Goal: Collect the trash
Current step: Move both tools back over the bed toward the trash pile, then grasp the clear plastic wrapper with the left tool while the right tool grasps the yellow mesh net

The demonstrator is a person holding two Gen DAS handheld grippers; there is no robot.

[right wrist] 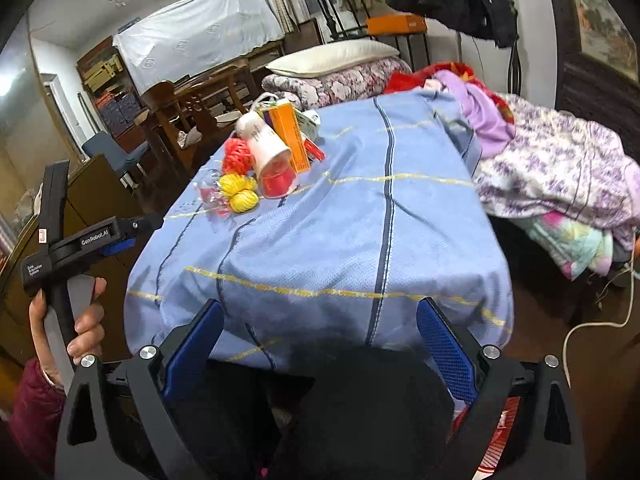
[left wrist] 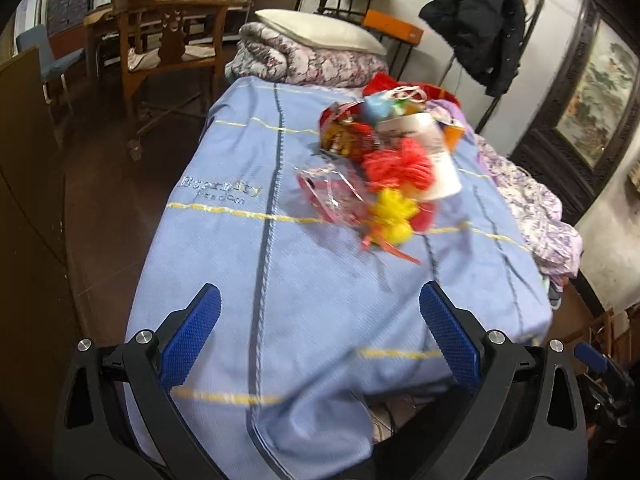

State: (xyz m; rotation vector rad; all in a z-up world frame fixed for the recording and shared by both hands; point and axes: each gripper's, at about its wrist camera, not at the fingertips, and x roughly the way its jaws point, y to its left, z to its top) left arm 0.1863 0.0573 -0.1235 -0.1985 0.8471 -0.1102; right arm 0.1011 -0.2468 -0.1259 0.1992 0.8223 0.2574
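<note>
Blue cloth (left wrist: 320, 320) with yellow and dark stripes covered the whole raised surface, draped over its near edge in both views. Behind it, folded floral quilt (left wrist: 304, 60) with a white pillow (left wrist: 320, 32) on top. Along the cloth's right side, a heap of purple-flowered bedding (right wrist: 560, 168) plus a lilac garment (right wrist: 480, 112) spilling onto the cloth's far corner. Black coat (left wrist: 480, 20) hung on a stand by the wall, dark framed painting (left wrist: 592, 92) to its right. Wooden chair (left wrist: 172, 40) and table stood on the floor left of the cloth, well apart from the trash. White cord (right wrist: 592, 328) trailed on the floor at right.

Trash pile (left wrist: 384, 160) sat on the cloth, toward its far half (blurred in the left wrist view). In it: white paper cup (right wrist: 268, 160) lying on its side, red inside facing the camera; orange carton (right wrist: 290, 136) just beside it, touching; red netting bundle (right wrist: 236, 154) on the cup's left; yellow crumpled pieces (right wrist: 240, 194) in front; clear plastic wrapper (right wrist: 210, 194) with pink print at the pile's near left edge. More coloured packaging behind, too blurred to tell.

Left gripper (left wrist: 320, 332) spread wide over bare cloth, nothing between the blue pads (left wrist: 192, 336), pile well ahead. Seen from the side in the right wrist view too, held by a hand (right wrist: 86, 320) with a dark red sleeve. Right gripper (right wrist: 320, 344) also spread wide, holding nothing; a dark blurry shape (right wrist: 360, 400) low between its fingers blocked the near edge (cannot tell what).
</note>
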